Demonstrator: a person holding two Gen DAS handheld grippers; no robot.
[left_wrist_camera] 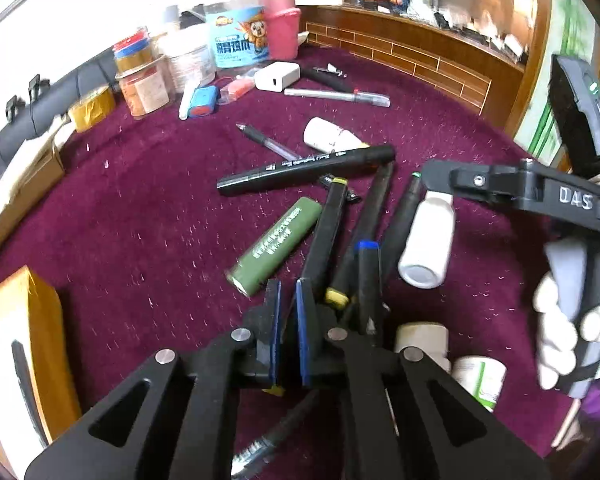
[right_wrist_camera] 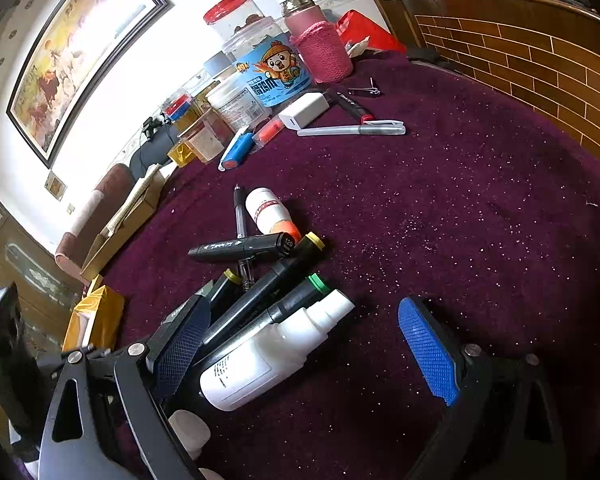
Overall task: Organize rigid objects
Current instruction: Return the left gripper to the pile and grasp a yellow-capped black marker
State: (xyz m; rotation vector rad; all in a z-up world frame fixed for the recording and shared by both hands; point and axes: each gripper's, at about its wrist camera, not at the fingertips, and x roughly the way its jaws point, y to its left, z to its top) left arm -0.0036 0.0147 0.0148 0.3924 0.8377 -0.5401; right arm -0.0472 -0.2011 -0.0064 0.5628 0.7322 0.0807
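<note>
A pile of black markers (left_wrist_camera: 340,236) lies on the purple cloth, with a green battery (left_wrist_camera: 276,246) beside it and a long black marker (left_wrist_camera: 306,170) across the top. My left gripper (left_wrist_camera: 287,292) is shut and empty, its blue pads close together just short of the pile. A white bottle (right_wrist_camera: 276,354) lies on the cloth between the wide-open pads of my right gripper (right_wrist_camera: 304,344), untouched by either. In the left wrist view this bottle (left_wrist_camera: 428,242) sits under the right gripper's finger (left_wrist_camera: 480,182). The markers (right_wrist_camera: 260,292) lie left of the bottle.
A small white bottle with an orange cap (right_wrist_camera: 270,212), a clear pen (right_wrist_camera: 240,212), a silver pen (right_wrist_camera: 352,130), a white charger (right_wrist_camera: 306,109), jars (right_wrist_camera: 260,60) and a pink flask (right_wrist_camera: 318,40) stand farther back. A yellow box (left_wrist_camera: 16,340) is at left. More white bottles (left_wrist_camera: 480,372) lie near me.
</note>
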